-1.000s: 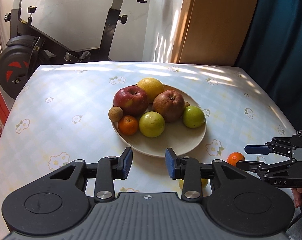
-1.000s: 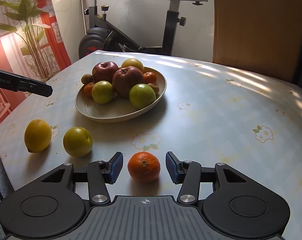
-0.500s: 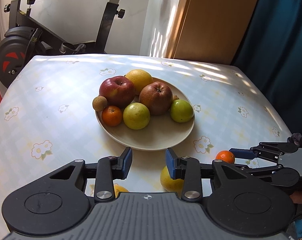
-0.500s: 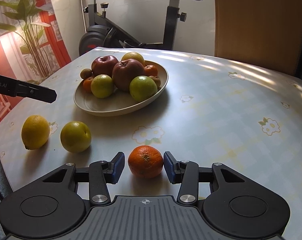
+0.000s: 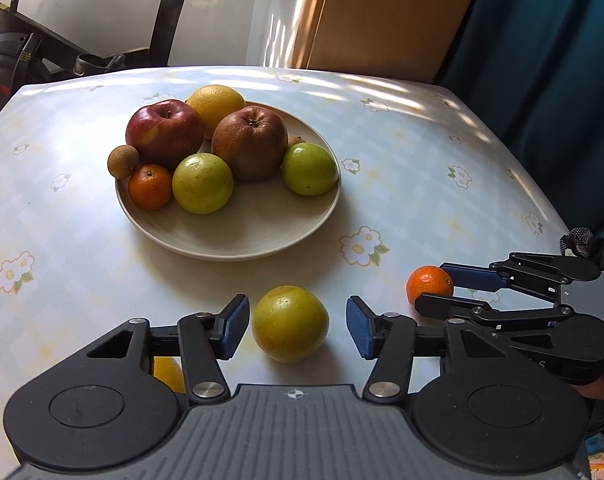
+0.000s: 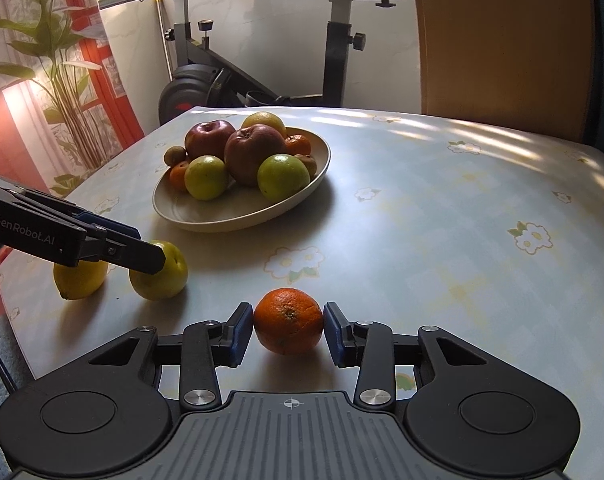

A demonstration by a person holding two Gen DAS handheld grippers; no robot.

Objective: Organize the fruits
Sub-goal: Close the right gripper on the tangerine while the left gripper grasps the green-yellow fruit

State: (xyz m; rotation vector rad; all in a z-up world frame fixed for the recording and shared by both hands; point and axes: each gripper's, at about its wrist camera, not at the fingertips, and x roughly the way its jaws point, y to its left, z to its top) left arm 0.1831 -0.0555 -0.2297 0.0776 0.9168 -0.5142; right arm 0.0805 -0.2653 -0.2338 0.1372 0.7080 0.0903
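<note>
A cream plate [image 5: 238, 236] holds two red apples, a yellow citrus, two green fruits, a small orange and a small brown fruit. My left gripper [image 5: 298, 330] is open, with a yellow-green fruit [image 5: 290, 322] on the table between its fingers, not touching the pads. A lemon [image 5: 168, 372] lies partly hidden under its left finger. My right gripper [image 6: 288, 330] is shut on an orange [image 6: 288, 320] that rests on the table; both pads touch it. The orange [image 5: 429, 282] and right gripper [image 5: 453, 290] also show in the left wrist view.
The table [image 6: 441, 240] has a flowered pale cloth; its near edge runs by the lemon [image 6: 80, 278]. An exercise bike [image 6: 230, 80] stands behind it, a plant [image 6: 58, 80] at left, a wooden panel [image 6: 501, 40] and a dark blue curtain [image 5: 561, 60] at right.
My left gripper has dropped and moved forward so the yellow-green fruit now sits between its open fingers. My right gripper has closed onto the orange.
</note>
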